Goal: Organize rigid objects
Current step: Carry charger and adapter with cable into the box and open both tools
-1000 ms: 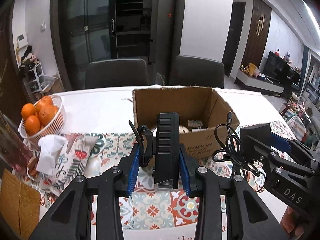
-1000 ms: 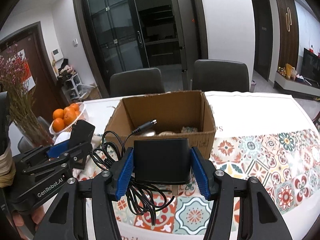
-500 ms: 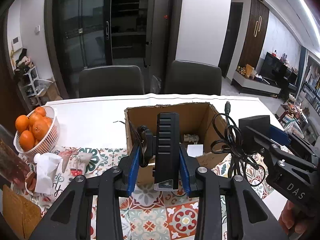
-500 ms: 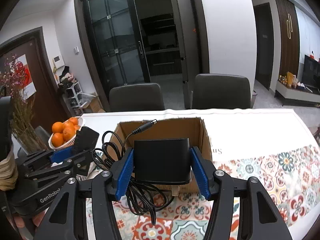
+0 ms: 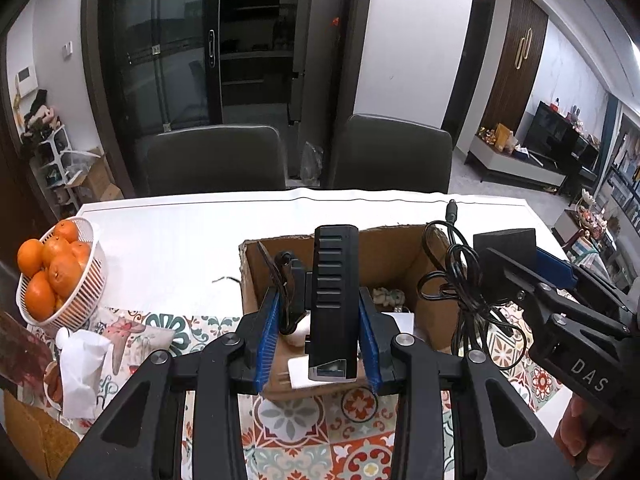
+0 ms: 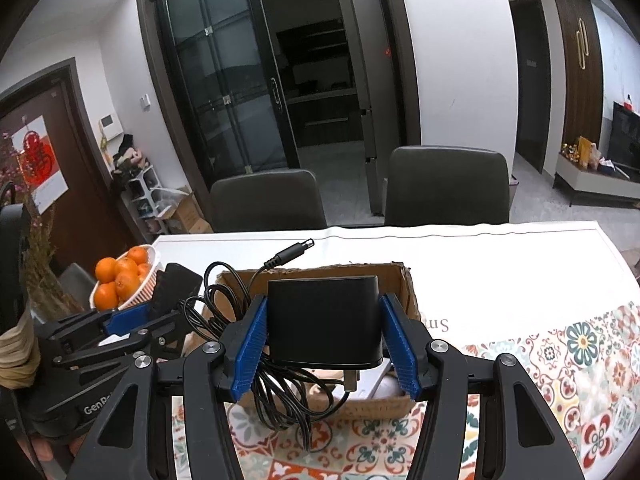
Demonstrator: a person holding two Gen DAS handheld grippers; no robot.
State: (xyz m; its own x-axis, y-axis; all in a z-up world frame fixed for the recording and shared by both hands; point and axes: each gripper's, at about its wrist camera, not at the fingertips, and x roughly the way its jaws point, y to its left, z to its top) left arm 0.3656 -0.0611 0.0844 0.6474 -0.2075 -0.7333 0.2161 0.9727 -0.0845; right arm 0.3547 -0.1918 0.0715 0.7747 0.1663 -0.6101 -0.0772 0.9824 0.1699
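My left gripper (image 5: pixel 318 306) is shut on a narrow black ribbed device (image 5: pixel 334 280), held upright between the blue pads above the near wall of an open cardboard box (image 5: pixel 404 246). My right gripper (image 6: pixel 323 308) is shut on a black power adapter (image 6: pixel 324 320). Its coiled black cable (image 6: pixel 224 312) hangs to the left, with the barrel plug (image 6: pixel 288 254) sticking up. The adapter hovers over the cardboard box (image 6: pixel 320 270). Each view shows the other gripper alongside: the right gripper (image 5: pixel 520 258) with the adapter (image 5: pixel 506 246), and the left gripper (image 6: pixel 160 306).
A white basket of oranges (image 5: pixel 60 276) stands at the table's left, with crumpled tissue (image 5: pixel 80 360) in front of it. The box holds a small pale figurine (image 5: pixel 386 296) and a white card (image 5: pixel 404 322). Two dark chairs (image 5: pixel 216 160) stand behind the table. A patterned runner (image 6: pixel 560 360) covers the near side.
Both grippers have moved forward together with their loads, from in front of the box to over it. The box now sits lower and closer in both views.
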